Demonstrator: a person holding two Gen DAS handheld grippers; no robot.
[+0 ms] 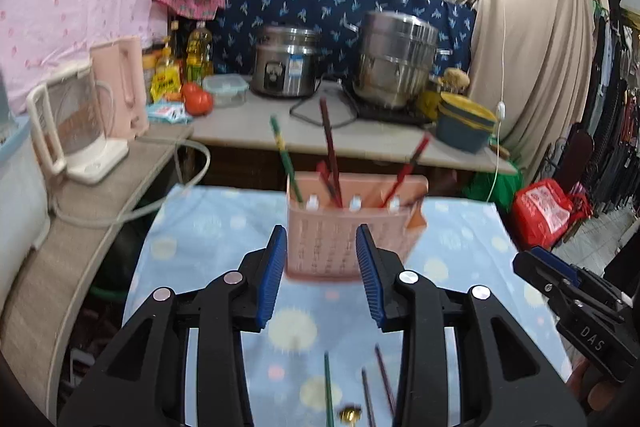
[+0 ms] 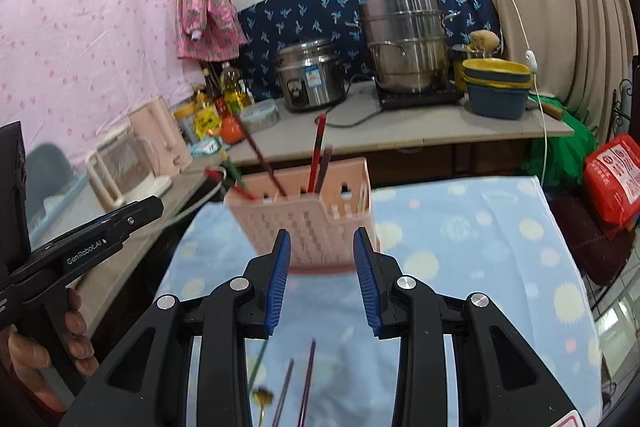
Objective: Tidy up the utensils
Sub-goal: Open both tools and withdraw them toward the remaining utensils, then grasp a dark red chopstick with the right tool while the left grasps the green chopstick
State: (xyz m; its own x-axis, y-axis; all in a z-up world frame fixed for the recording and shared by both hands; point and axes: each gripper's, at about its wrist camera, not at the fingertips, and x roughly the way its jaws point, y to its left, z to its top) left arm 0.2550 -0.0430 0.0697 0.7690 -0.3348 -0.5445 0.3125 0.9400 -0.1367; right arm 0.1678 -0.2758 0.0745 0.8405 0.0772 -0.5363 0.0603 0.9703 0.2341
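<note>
A: On the blue surface (image 1: 208, 227), what does the left tool (image 1: 321, 247) hold?
B: Nothing; it gapes partway, like the right tool (image 2: 322, 249).
A: The utensils?
B: Chopsticks (image 1: 330, 151) stand in the pink basket (image 1: 352, 239) ahead; loose chopsticks (image 2: 308, 379) lie beneath both tools.

Pink basket (image 1: 352, 227) blurred in both wrist views; weave and slot pattern smeared. Chopsticks in basket (image 1: 330, 151) streaked, tips indistinct, count uncertain. Loose chopsticks on the cloth (image 1: 328, 387) cut off by the bottom edge and partly hidden behind the gripper arms. Small gold item (image 1: 350, 415) at the bottom edge: too blurred and cropped to identify. Rice cooker label (image 2: 315, 79) too small to read.
</note>
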